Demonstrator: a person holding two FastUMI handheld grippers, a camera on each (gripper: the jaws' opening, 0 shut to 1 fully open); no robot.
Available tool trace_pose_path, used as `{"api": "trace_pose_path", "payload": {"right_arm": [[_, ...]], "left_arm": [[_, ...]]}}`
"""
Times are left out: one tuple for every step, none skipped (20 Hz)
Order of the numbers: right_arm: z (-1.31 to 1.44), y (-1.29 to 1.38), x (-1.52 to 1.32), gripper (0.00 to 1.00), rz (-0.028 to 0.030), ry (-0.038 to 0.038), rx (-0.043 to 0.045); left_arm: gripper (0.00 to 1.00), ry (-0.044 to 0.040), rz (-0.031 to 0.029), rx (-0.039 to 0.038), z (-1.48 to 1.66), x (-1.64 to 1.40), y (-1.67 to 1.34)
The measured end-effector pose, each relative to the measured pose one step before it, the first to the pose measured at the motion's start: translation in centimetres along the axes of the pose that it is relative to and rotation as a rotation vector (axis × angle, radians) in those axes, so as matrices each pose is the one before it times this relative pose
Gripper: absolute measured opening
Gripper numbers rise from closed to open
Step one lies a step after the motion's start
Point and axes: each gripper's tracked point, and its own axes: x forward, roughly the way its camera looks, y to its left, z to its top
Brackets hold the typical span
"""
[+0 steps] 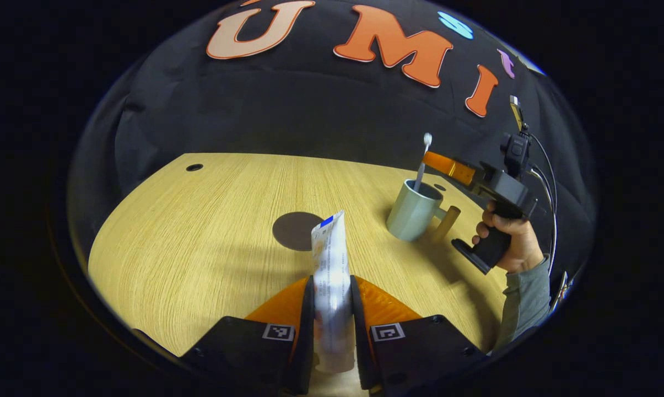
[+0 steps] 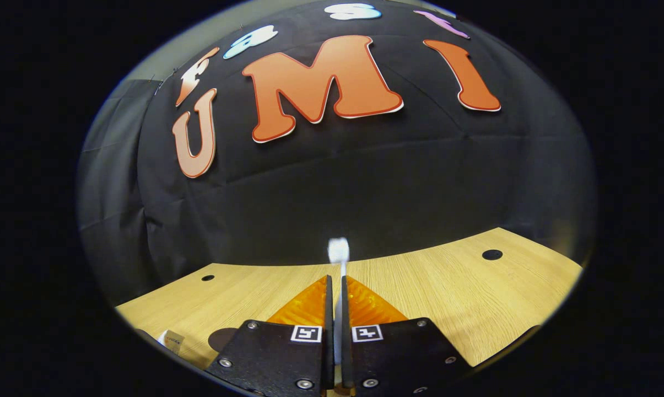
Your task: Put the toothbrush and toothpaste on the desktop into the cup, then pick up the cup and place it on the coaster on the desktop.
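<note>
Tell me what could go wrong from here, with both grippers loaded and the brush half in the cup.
1. The right gripper grips the toothbrush high up, its lower end just inside the cup; releasing it at a tilt might tip the light cup.
2. The left gripper pinches the toothpaste near its base; the long tube may sag or slip in transit.
3. The toothpaste must enter the cup where the right gripper hangs, so the two could collide.

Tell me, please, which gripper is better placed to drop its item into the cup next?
Right: its gripper already holds the toothbrush upright, lower end inside the cup. The left gripper holds the toothpaste farther away.
</note>
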Motion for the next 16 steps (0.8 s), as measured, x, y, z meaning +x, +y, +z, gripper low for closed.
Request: {"api": "trace_pose_path", "payload": {"right_arm": [[-0.074,-0.184,-0.245,0.05,0.00099,0.00964,0.00276],[-0.371,-0.148,-0.478,0.06,0.00074,0.01976,0.00431],[-0.495,-0.176,-0.468,0.06,0.00383,0.02762,0.00646],[-0.372,0.037,-0.632,0.07,0.01063,0.01363,0.00046],[-0.027,-0.128,-0.649,0.09,0.00409,0.00373,-0.00274],[0.000,-0.299,-0.788,0.10,0.00075,0.00205,-0.00357],[0.149,-0.322,-0.682,0.13,0.00423,-0.00095,0.00001],[0.090,-0.130,-0.656,0.15,0.00725,0.00110,0.00272],[0.167,-0.189,-0.697,0.19,0.00780,0.00069,0.00651],[0.171,-0.213,-0.790,0.22,0.00527,-0.00124,0.00663],[0.250,-0.237,-0.725,0.27,0.00704,-0.00329,0.00904],[0.057,-0.089,-0.696,0.29,0.00828,-0.00414,0.00659],[0.228,-0.161,-0.600,0.34,0.00982,-0.00428,0.00394],[0.047,-0.143,-0.623,0.36,0.00817,-0.00655,0.00041],[0.193,-0.343,-0.422,0.40,0.00372,-0.00792,0.00053],[0.208,-0.309,-0.563,0.42,0.00379,-0.01039,0.00226]], "left_arm": [[0.36,-0.00905,-0.00626,0.00463,0.439,0.565,-0.278],[0.36,-0.00658,-0.00558,0.00820,0.403,0.793,-0.497],[0.35,-0.00706,-0.00711,0.01076,0.419,0.573,-0.355],[0.36,-0.00505,-0.00536,0.00916,0.419,0.767,-0.167],[0.36,-0.01028,-0.00685,0.00646,0.618,0.758,-0.370],[0.36,-0.00679,-0.00703,0.00578,0.579,0.986,-0.145],[0.35,-0.01248,-0.00679,0.00328,0.630,0.850,-0.034],[0.36,-0.01468,-0.01178,0.00383,0.556,0.893,0.002],[0.36,-0.01699,-0.01208,0.00092,0.778,0.781,0.013],[0.36,-0.02256,-0.01661,0.00035,0.837,0.856,-0.005],[0.36,-0.02717,-0.01516,0.00232,0.958,0.896,-0.065],[0.36,-0.03117,-0.01315,0.00433,0.703,0.833,-0.298],[0.36,-0.03310,-0.01102,0.00609,0.999,0.915,-0.083],[0.37,-0.03190,-0.01014,0.00363,1.009,0.776,-0.261],[0.35,-0.03440,-0.01173,0.00011,1.087,0.930,-0.376],[0.36,-0.03174,-0.01063,0.00190,0.942,0.921,-0.313]]}}
